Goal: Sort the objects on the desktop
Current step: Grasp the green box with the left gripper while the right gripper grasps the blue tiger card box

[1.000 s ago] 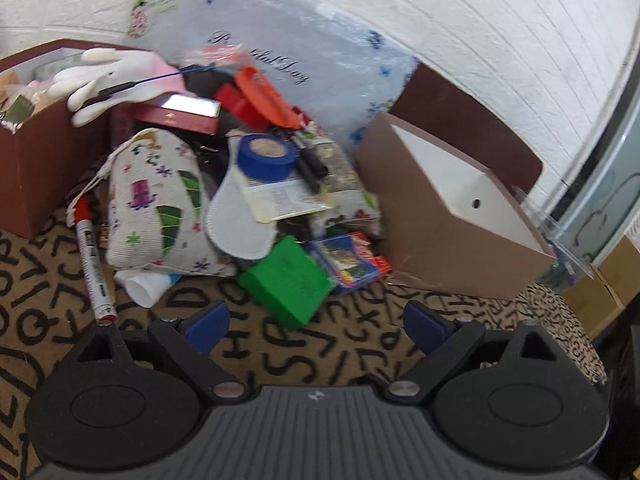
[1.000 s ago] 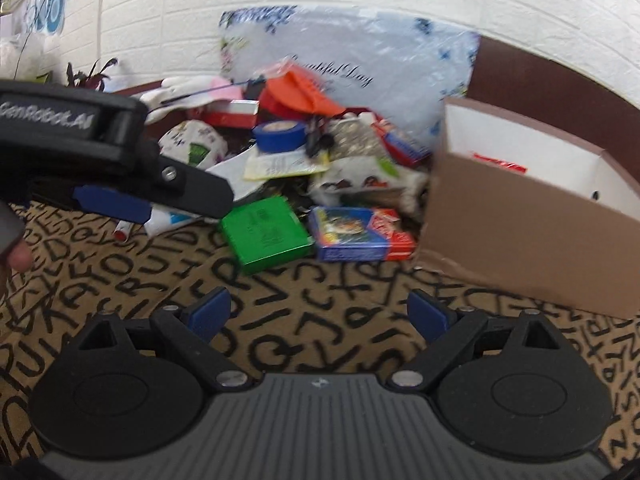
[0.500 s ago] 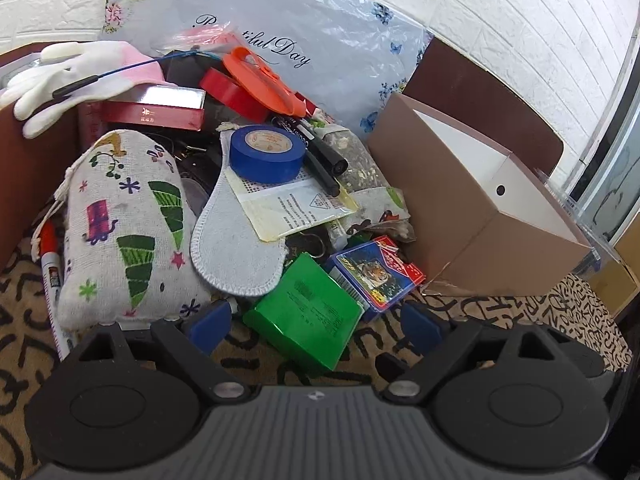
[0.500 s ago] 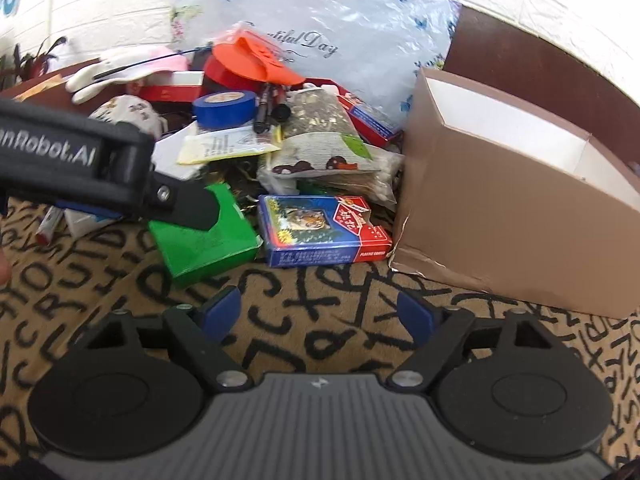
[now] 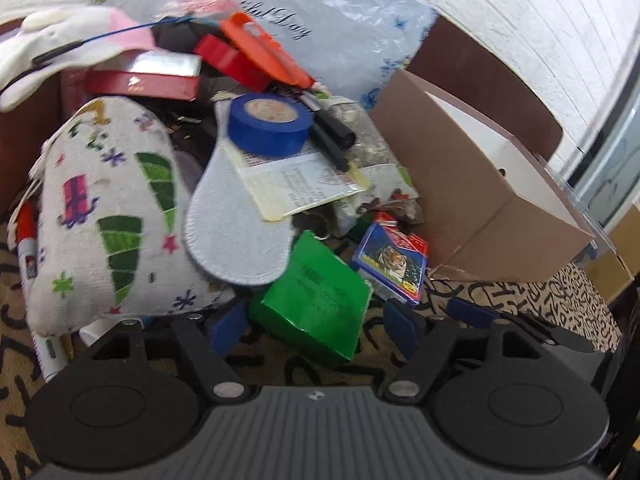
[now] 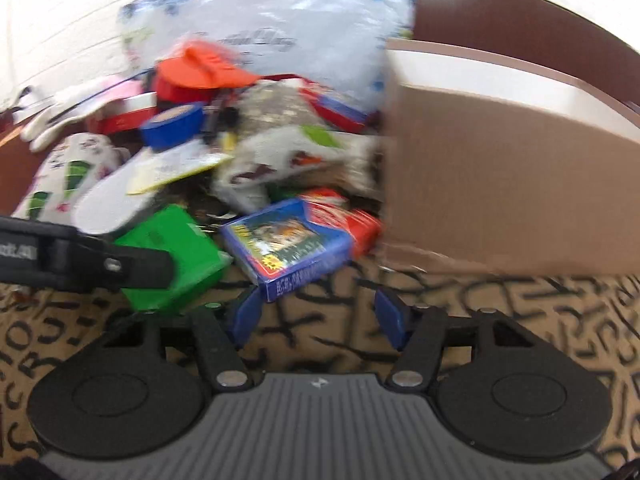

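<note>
The sorting is barely starting: nearly everything is still lying heaped on the desk (image 5: 540,300) beside the brown box (image 5: 480,184). The left gripper (image 5: 316,320) is closing around the green box (image 5: 316,300), pads not yet pressing. The right gripper (image 6: 316,312) is closing just short of the blue card pack (image 6: 288,248), holding nothing.

Home desk: letter-print tablecloth (image 5: 520,300), white brick wall (image 5: 540,20), household clutter.
</note>
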